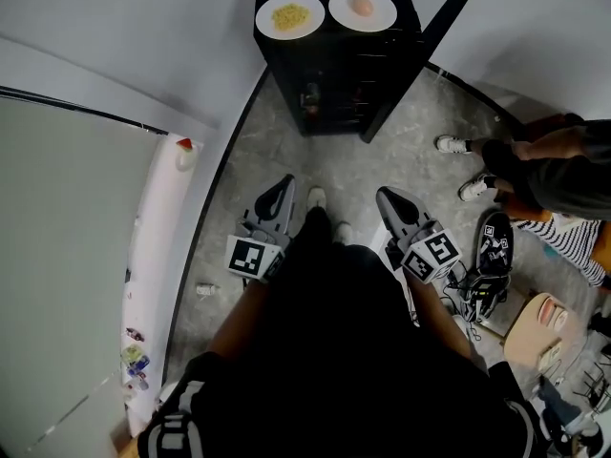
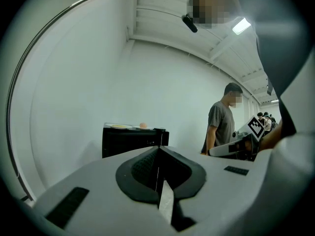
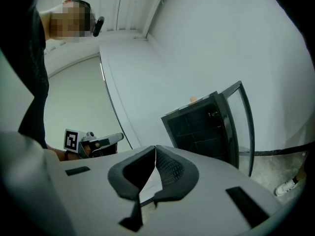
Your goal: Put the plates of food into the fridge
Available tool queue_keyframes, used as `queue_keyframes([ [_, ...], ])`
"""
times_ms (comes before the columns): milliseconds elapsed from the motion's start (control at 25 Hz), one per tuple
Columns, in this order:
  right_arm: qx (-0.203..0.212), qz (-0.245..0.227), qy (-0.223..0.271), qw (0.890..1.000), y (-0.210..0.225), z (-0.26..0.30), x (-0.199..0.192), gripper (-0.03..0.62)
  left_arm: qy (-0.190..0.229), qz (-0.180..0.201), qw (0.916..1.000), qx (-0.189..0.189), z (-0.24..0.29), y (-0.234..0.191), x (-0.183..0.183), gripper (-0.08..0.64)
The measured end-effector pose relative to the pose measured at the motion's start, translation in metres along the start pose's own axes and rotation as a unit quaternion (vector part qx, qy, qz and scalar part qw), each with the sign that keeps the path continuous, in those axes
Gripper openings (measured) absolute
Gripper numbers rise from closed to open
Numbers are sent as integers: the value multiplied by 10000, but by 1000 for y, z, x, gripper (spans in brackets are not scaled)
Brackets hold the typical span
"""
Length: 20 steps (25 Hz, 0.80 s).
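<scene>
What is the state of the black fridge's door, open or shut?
Open. In the head view the door stands swung out from the fridge, and the right gripper view looks onto its dark shelves.

No words or numbers could be read anywhere. The cube (image 1: pixel 250 257) on the left gripper (image 1: pixel 284 183) and the cube (image 1: pixel 431 254) on the right gripper (image 1: pixel 386 196) each had a black and white square pattern, but these were shapes, not letters. There was some white print (image 1: pixel 178 433) on the person's dark clothes and small coloured stickers (image 1: pixel 135 359) on the white strip (image 1: pixel 158 256) by the wall, all too small and blurry to read.
</scene>
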State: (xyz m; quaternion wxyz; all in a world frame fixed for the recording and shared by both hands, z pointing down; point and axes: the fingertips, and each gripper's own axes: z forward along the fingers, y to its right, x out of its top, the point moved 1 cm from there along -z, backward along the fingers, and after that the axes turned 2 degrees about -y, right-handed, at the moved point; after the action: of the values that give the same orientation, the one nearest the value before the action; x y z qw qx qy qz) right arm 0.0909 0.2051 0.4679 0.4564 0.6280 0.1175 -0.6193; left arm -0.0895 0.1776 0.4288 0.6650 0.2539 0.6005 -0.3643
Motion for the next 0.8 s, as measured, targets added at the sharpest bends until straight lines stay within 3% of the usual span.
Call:
queue_keyframes([
  [240, -124, 82, -4, 9999, 17, 41, 16, 25, -93, -207, 9997, -93, 29, -40, -6, 21],
  [800, -361, 173, -9, 9992, 26, 120, 53, 25, -195, -489, 9959, -735, 81, -109, 4, 21],
])
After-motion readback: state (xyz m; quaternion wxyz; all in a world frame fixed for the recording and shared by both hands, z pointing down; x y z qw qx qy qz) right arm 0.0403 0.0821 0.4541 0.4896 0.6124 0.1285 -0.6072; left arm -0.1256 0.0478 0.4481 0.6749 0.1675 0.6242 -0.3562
